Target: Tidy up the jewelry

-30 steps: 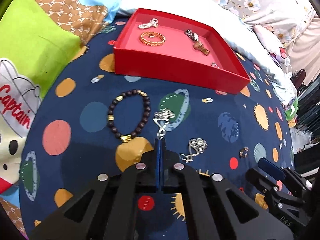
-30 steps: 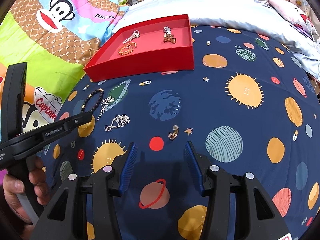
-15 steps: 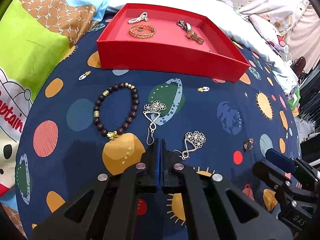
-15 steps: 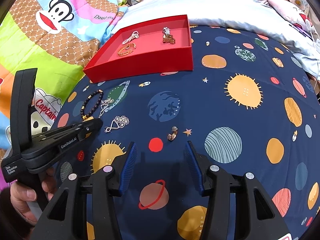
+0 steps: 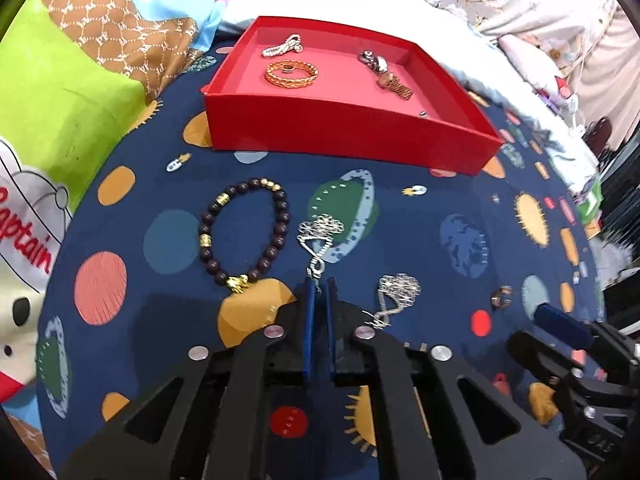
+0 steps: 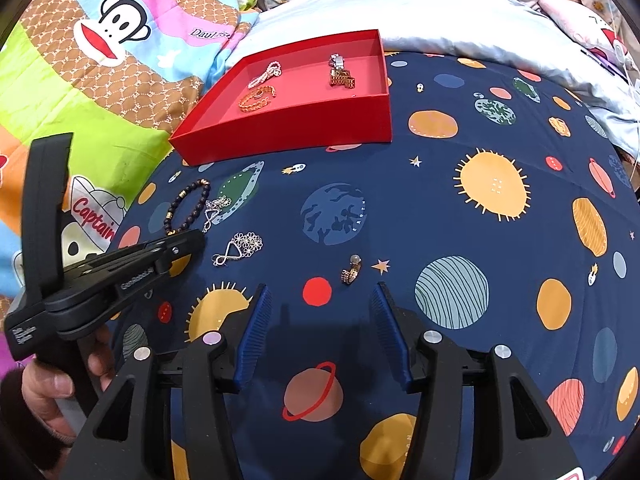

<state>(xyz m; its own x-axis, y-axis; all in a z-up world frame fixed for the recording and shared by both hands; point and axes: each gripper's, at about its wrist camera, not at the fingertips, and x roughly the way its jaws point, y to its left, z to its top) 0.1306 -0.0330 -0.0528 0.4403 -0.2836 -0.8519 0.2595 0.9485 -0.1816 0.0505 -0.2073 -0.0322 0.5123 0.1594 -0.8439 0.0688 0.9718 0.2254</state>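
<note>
A red tray (image 5: 352, 128) holds a gold bangle (image 5: 291, 73), a silver chain (image 5: 282, 46) and a watch (image 5: 386, 74). On the blue planet cloth lie a dark bead bracelet (image 5: 244, 236), a silver flower bracelet (image 5: 319, 236), a second silver bracelet (image 5: 396, 294) and a small ring (image 5: 501, 297). My left gripper (image 5: 319, 280) has its jaws slightly apart around the near clasp end of the silver flower bracelet. My right gripper (image 6: 320, 292) is open, just short of the ring (image 6: 351, 272). The tray also shows in the right wrist view (image 6: 288, 124).
Colourful cartoon bedding (image 6: 80, 80) lies to the left and a pale blue quilt (image 6: 460, 20) behind the tray. My left gripper and the hand holding it show in the right wrist view (image 6: 100, 276).
My left gripper has moved forward to the flower bracelet's clasp and its jaws have parted slightly. The right gripper has stayed still and open.
</note>
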